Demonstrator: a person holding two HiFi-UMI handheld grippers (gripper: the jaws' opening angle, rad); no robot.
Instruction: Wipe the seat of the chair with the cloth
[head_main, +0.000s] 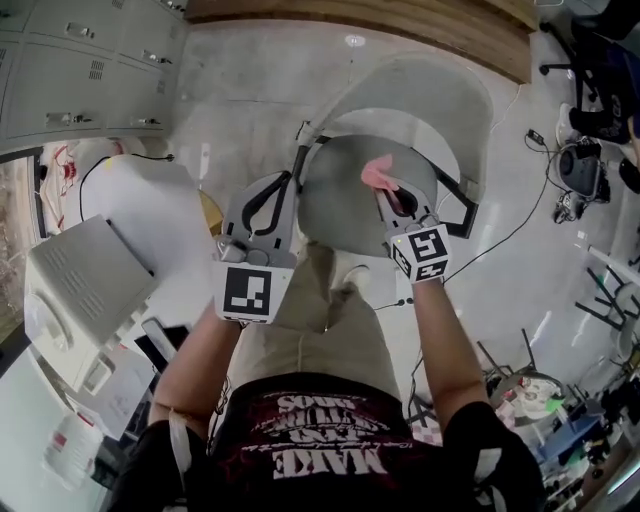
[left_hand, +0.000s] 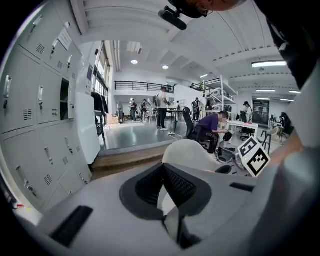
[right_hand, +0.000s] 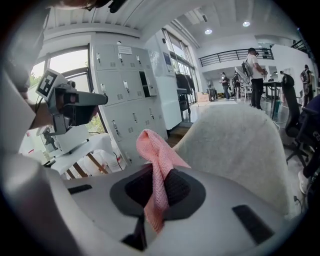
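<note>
- The right gripper (head_main: 386, 192) is clamped on a pink cloth (head_main: 378, 174). In the right gripper view the cloth (right_hand: 158, 159) runs down between the black pads (right_hand: 178, 187), and its free end stands up above the jaw tips.
- In the head view the cloth sits over the right part of the grey chair seat (head_main: 335, 205). I cannot tell whether it touches the seat.
- The left gripper (head_main: 297, 168) points at the left rim of the seat, close to the black frame there. I cannot tell whether it touches that frame.
- In the left gripper view the jaws of the left gripper (left_hand: 165, 172) are together at the tips, and nothing shows caught between them.
- The chair's pale backrest (head_main: 425, 90) curves round the far side of the seat. It fills the right side of the right gripper view (right_hand: 240, 145) and rises just beyond the jaws in the left gripper view (left_hand: 191, 151).
- Each gripper carries a marker cube, the left (head_main: 247, 291) and the right (head_main: 424, 251), with a forearm behind each.
- The person's tan trouser leg (head_main: 320, 315) lies between the two arms, just in front of the seat.
- Grey lockers (head_main: 80, 70) stand well to the left of the chair.
- A white machine (head_main: 75, 290) sits at the person's left.
</note>
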